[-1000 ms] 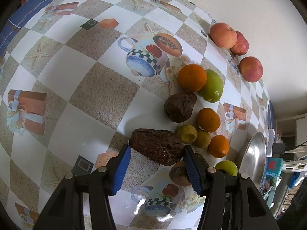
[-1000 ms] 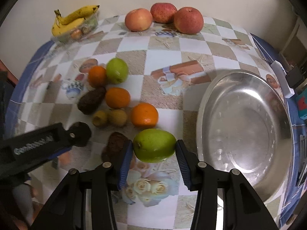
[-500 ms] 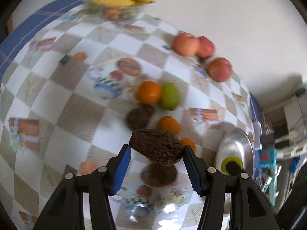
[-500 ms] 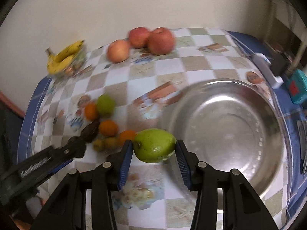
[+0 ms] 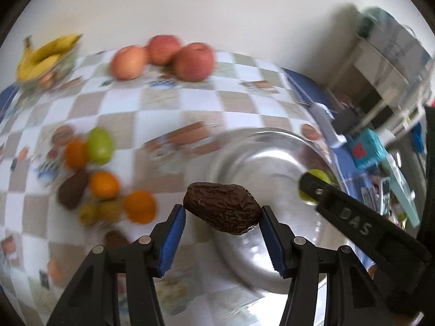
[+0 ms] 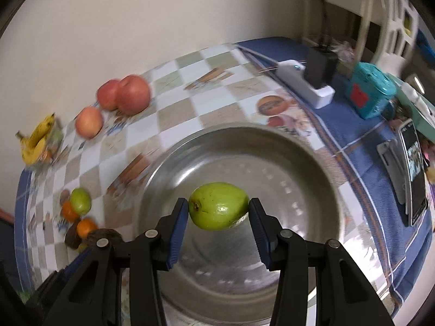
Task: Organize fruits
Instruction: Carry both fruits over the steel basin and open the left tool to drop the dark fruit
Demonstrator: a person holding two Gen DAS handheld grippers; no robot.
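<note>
Left gripper (image 5: 222, 214) clamped on wrinkled brown fruit (image 5: 221, 207), right gripper (image 6: 218, 209) clamped on green fruit (image 6: 218, 205), both tilted downward, now over steel bowl (image 6: 312, 168) instead of tablecloth.

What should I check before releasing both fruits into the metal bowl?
1. Left claw grips the wrinkled brown fruit: ok.
2. Right claw grips the green fruit: ok.
3. Green fruit over the metal bowl: ok.
4. Brown fruit over the bowl's near rim: cannot tell, view blurred.
5. Bowl holds nothing yet: ok.
6. Claws apart from each other: ok.
</note>
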